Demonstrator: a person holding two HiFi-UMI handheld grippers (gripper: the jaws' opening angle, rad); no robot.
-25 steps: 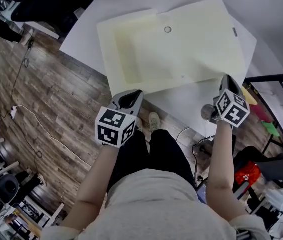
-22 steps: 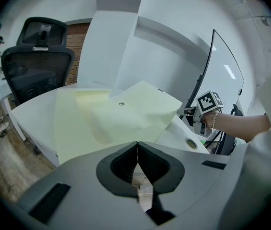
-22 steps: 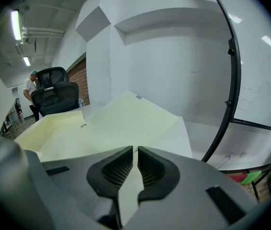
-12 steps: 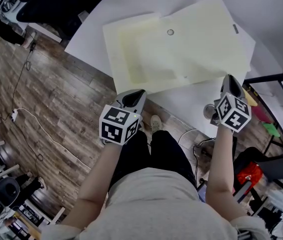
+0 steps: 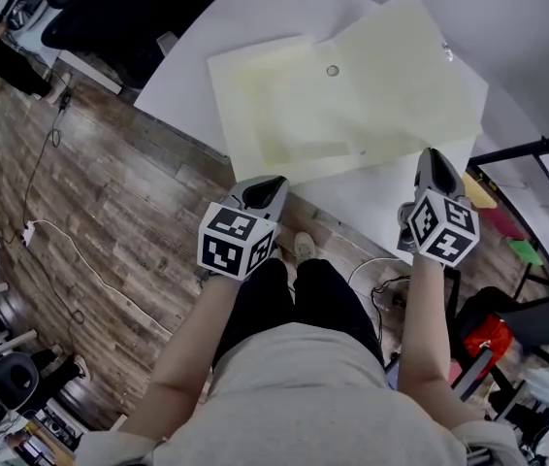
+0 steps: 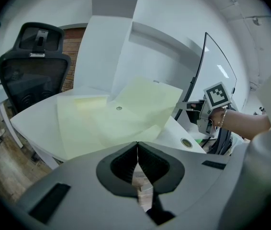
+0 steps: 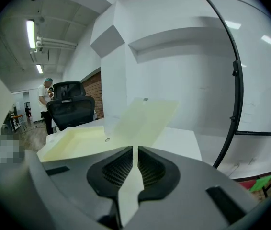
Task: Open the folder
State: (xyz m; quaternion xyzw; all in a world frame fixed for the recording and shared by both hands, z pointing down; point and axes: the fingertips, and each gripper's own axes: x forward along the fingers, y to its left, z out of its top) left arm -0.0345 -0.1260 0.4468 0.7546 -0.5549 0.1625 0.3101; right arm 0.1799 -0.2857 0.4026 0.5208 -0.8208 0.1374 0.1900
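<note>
Folder (image 5: 352, 105) is lying on the white table (image 5: 255, 13), close to the edge nearest you, with its cover (image 7: 142, 114) tilted up on the right side. Your right gripper (image 5: 433, 155) is pinching the cover's near right edge, and the thin yellow sheet runs straight through between the pads, so that's your handle. Your left gripper (image 5: 265, 184) hangs just off the folder's near left corner, jaws pressed together with nothing in them.

What I'd do: swing the right one in an arc around the fold instead of hauling straight up, or the bottom sheet will likely drag along the table. I can't really tell where the spine runs, but my guess is the left side. If the whole thing starts sliding, plant the left tips on the lower sheet by that corner. Go easy on the pinch angle too, since a sheet this thin looks like it would crease or slip out.
</note>
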